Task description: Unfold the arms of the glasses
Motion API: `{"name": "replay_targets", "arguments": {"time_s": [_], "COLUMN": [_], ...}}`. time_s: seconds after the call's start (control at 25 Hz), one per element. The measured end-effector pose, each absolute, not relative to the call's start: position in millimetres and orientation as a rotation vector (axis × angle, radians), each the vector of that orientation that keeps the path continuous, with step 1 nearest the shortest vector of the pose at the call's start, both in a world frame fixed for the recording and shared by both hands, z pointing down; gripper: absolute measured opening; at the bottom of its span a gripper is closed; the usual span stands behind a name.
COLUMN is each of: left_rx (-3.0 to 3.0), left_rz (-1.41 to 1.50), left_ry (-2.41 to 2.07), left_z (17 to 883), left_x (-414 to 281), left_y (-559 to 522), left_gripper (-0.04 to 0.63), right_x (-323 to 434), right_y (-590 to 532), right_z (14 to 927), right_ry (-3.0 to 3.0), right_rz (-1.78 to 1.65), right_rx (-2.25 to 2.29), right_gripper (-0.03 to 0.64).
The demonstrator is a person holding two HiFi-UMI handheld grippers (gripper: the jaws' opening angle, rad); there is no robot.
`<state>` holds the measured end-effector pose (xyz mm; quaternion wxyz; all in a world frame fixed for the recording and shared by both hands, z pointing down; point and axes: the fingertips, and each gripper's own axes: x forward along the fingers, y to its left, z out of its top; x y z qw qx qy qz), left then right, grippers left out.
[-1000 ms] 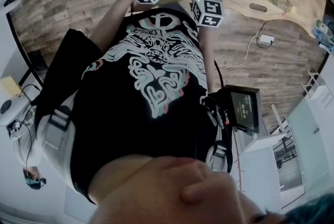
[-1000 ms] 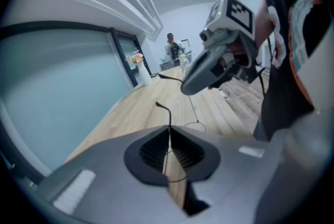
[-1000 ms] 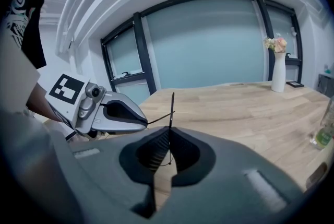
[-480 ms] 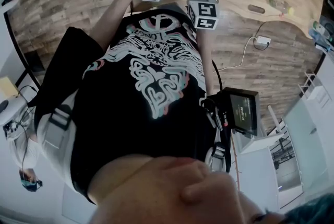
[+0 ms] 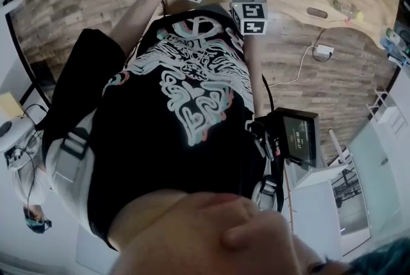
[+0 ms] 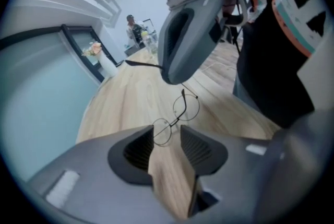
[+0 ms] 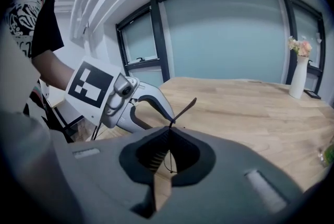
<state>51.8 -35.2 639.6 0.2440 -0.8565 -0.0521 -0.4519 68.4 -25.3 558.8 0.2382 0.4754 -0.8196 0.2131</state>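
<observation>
Wire glasses (image 6: 174, 120) just beyond left tool (image 6: 167, 132), jaws just opened, empty; right tool (image 7: 168, 134) clamps arm (image 7: 183, 108).

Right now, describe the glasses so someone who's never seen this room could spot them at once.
Find the long pale wooden table by the glass wall. Over it, the right gripper pinches one thin arm of the glasses: round black wire rims, far finer than the white vase farther along.

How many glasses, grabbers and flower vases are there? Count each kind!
Glasses: 1
Grippers: 2 (left gripper, jaws just opened, a lens between them, unpinched; right gripper, shut on the glasses' arm)
Vase of flowers: 1
Total: 4
</observation>
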Motion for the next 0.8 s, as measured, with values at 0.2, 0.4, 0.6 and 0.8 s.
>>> {"name": "replay_targets", "arguments": {"time_s": [0.2,0.4,0.6,0.8], "left_rx": [-2.239,-2.177,-2.117,-2.046], "left_rz": [-1.341,-1.317,-1.31,-1.336], "left_ry": [-0.355,-0.488,-0.587,-0.615], "left_z": [660.5,657.8,668.4,680.7], "left_x": [50.3,66.9,77.6,80.1], "left_y": [-27.3,-10.4,12.9,17.7], "left_gripper": [0.124,0.124,0.124,0.121], "right_x": [55.5,62.7,68.5,62.2], "right_y": [-20.3,-17.7,-13.3,-10.7], "right_z": [566.4,573.8,578.4,580.0], "right_ry": [-2.242,-2.244,-2.242,-2.248], "right_rz": [0.607,0.694,0.75,0.737], "right_rx": [1.228,1.272,1.315,1.292], "right_gripper": [0.0,0.0,0.0,0.0]}}
